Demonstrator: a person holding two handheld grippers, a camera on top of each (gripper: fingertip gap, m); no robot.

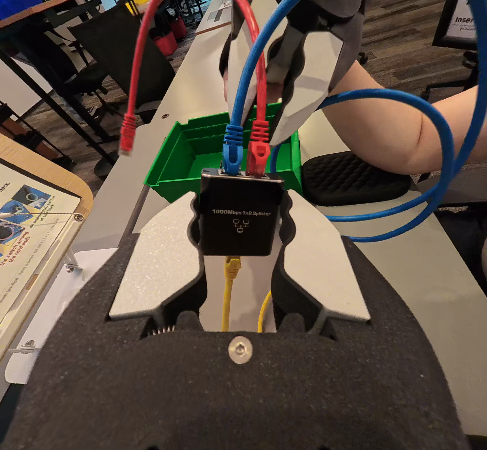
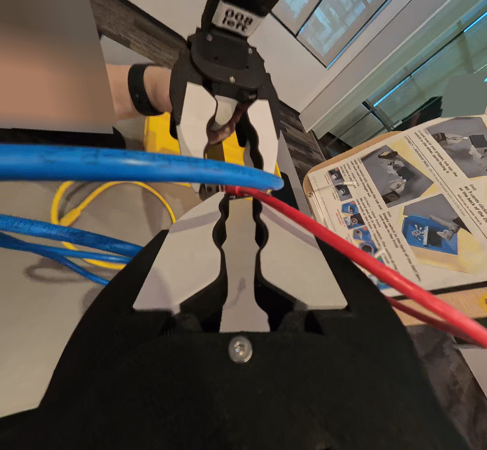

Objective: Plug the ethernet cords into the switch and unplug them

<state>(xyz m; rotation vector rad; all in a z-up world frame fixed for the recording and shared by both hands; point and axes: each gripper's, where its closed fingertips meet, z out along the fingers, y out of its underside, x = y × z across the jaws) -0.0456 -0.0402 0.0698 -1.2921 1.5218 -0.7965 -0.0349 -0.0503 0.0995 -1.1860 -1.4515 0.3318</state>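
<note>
Left wrist view: left gripper clamped a black switch by its sides above the grey table; blue cord and red cord sat plugged on top, yellow cord below, green bin behind. Right gripper straddled the red plug, fingers slightly apart. Right wrist view: a sheet lay beside; the switch was mostly hidden, grip unclear.

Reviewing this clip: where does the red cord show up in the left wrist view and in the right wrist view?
Left wrist view: the red cord arcs from top centre down into the black switch held mid-frame; its free plug hangs at left.
Right wrist view: it runs from the centre, at the fingertips, down to the lower right edge.
Shared landmark: the blue cord runs beside it in both views.
</note>
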